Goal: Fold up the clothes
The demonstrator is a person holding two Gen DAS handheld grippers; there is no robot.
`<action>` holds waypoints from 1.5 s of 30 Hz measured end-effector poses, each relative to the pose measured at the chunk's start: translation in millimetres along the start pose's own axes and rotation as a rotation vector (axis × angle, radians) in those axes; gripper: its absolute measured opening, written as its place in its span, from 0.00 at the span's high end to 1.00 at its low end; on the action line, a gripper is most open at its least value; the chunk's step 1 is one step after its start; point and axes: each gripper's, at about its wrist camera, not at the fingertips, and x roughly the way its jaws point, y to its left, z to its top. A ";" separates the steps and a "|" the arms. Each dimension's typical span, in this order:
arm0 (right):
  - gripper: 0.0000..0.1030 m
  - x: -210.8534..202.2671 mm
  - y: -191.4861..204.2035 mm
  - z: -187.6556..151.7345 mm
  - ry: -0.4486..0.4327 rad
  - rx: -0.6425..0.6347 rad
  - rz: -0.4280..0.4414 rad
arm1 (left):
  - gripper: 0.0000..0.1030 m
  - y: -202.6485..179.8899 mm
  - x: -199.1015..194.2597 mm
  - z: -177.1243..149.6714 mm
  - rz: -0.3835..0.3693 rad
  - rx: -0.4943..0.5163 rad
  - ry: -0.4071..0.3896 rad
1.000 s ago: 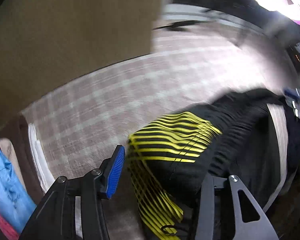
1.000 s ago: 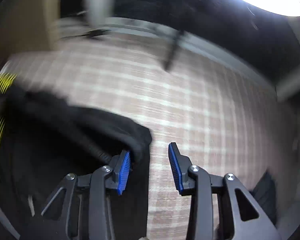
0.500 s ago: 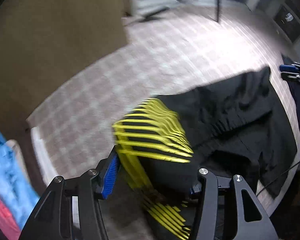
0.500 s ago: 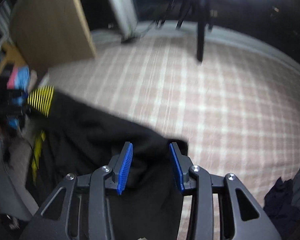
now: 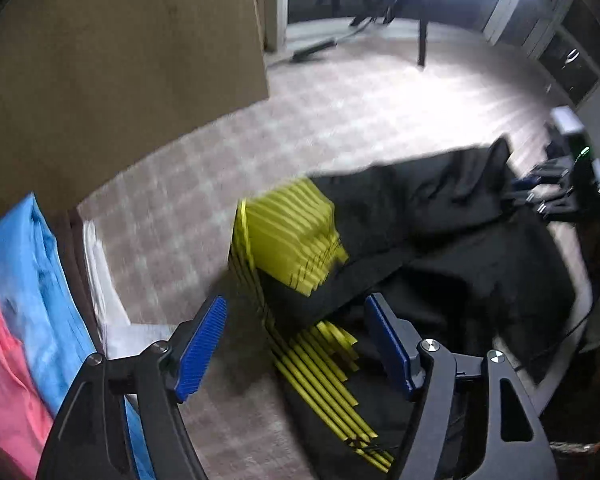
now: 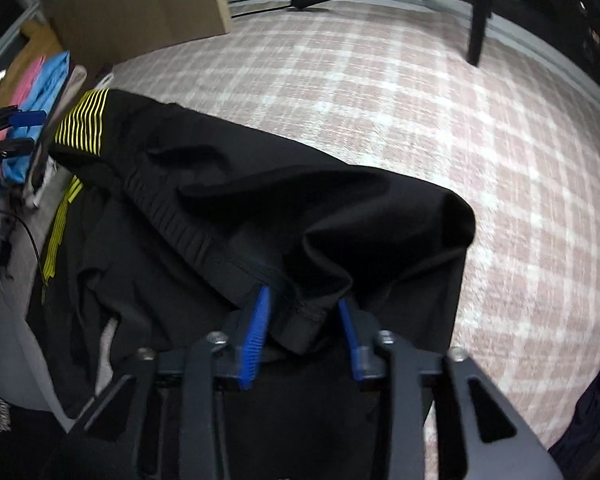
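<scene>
A black garment with yellow striped panels (image 5: 440, 248) lies folded over on the pink plaid bed cover (image 5: 340, 120). In the left wrist view my left gripper (image 5: 296, 340) is open, its blue pads either side of the yellow striped end (image 5: 292, 232), not gripping it. In the right wrist view the same garment (image 6: 260, 200) drapes over my right gripper (image 6: 304, 324). Its blue pads stand apart with a bunched black hem between them. The left gripper shows at the far left of the right wrist view (image 6: 16, 132).
A stack of folded blue and pink clothes (image 5: 16, 300) sits at the left, also seen in the right wrist view (image 6: 32, 92). A brown board (image 5: 120, 60) stands behind. A dark garment (image 6: 588, 420) lies at the right edge. A black table leg (image 6: 480, 12) stands beyond the bed.
Both grippers have drawn back and up. The black garment's top layer has been laid over itself; the left gripper has let go, and the right gripper's pads have spread wider around the hem.
</scene>
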 end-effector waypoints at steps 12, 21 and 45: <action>0.93 -50.3 -56.2 34.5 -0.185 0.188 0.228 | 0.90 35.9 20.0 33.4 -0.084 -0.184 -0.056; 0.69 -84.8 -130.9 75.4 -0.366 0.338 0.015 | 0.60 39.9 -7.3 66.2 0.114 -0.212 -0.179; 0.66 -134.1 59.5 14.1 -0.322 -0.102 0.215 | 0.54 -54.7 -3.4 -247.8 0.036 -0.307 0.067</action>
